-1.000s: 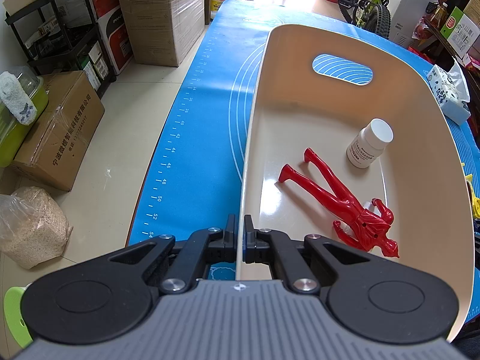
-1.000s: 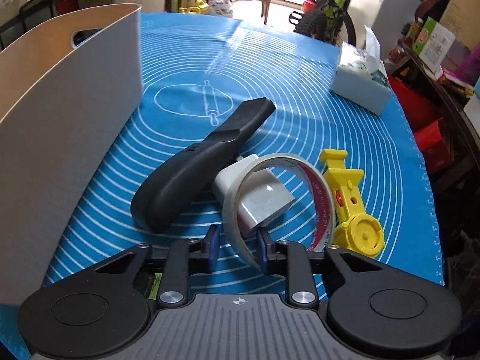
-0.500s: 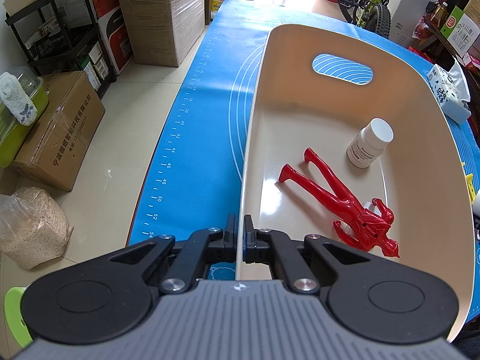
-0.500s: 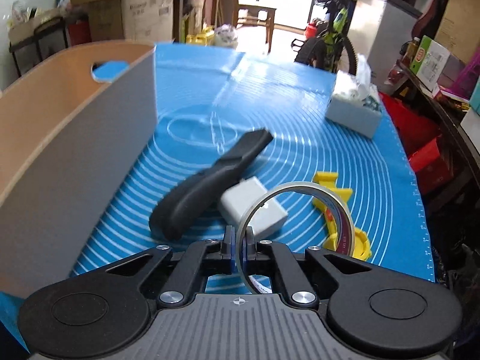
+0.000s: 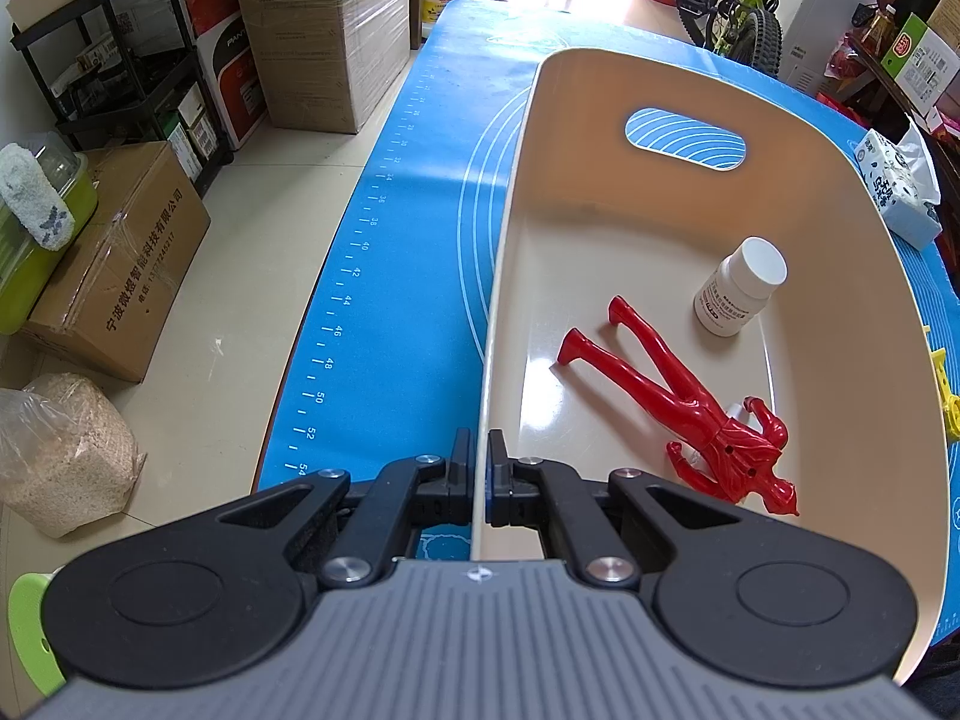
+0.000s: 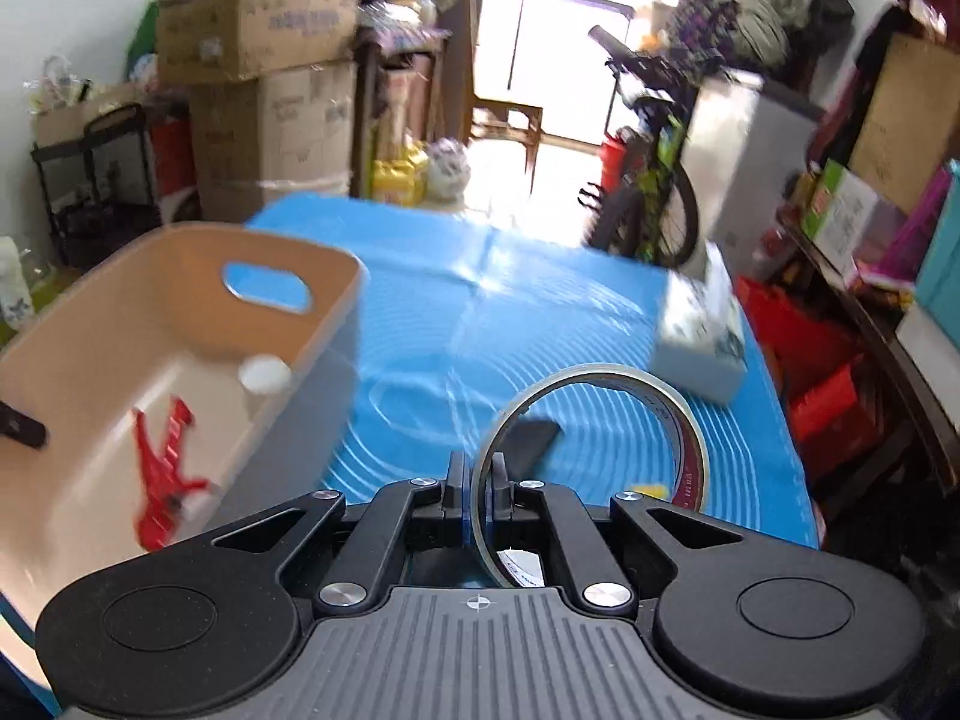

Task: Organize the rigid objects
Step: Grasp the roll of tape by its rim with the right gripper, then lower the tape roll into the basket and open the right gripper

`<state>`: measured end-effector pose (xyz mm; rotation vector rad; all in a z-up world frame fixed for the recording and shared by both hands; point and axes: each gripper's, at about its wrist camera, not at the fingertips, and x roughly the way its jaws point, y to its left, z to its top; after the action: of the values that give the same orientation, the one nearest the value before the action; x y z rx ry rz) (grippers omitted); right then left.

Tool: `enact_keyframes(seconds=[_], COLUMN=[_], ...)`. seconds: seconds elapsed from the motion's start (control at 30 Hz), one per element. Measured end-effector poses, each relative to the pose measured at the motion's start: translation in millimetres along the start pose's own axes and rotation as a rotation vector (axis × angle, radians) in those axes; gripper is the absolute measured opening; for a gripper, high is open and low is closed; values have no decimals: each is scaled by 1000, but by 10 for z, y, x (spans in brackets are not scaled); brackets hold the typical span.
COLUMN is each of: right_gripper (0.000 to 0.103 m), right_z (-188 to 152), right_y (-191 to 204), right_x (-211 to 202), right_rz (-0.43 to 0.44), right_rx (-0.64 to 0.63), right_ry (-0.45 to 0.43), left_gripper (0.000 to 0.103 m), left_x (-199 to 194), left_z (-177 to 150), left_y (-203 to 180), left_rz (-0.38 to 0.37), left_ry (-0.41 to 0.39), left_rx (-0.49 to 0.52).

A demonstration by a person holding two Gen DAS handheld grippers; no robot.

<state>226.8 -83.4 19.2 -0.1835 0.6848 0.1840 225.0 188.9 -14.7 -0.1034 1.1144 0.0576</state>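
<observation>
A beige bin (image 5: 672, 102) stands on the blue mat (image 5: 420, 276). In it lie a red toy figure (image 5: 684, 402) and a white pill bottle (image 5: 741, 288). My left gripper (image 5: 479, 462) is shut on the bin's near rim. My right gripper (image 6: 478, 483) is shut on a roll of clear tape (image 6: 684, 420) and holds it high above the mat, to the right of the bin (image 6: 336, 330). The red figure (image 6: 162, 468) and the bottle (image 6: 264, 375) show in the right wrist view too.
A tissue box (image 6: 699, 330) sits at the mat's right side. A black tool (image 6: 531, 435) and a yellow toy (image 6: 648, 491) lie on the mat below the tape. Cardboard boxes (image 5: 120, 258) and a bicycle (image 6: 654, 180) stand around the table.
My right gripper has risen with the tape and swung toward the bin, so the bin's inside now shows. The left gripper and the bin have not moved.
</observation>
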Motion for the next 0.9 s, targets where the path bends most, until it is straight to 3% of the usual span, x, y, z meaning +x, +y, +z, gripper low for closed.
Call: enact_keyframes(seconds=[0.3,0.67,0.9], right_gripper=[16,17,18], right_z=[390,352,271], right_y=[516,1162,1445], right_x=[-3,227,433], right_rz=[140,247,293], right_rx=[-86,-209,-229], right_ry=[-59,8,105], left_gripper=[5,4,4], left_x=[1,5,2], left_z=[-3,1,4], left_y=[-3,4,0], left_rz=[2,5,6], left_ry=[0,0,0], left_rx=[2,4,5])
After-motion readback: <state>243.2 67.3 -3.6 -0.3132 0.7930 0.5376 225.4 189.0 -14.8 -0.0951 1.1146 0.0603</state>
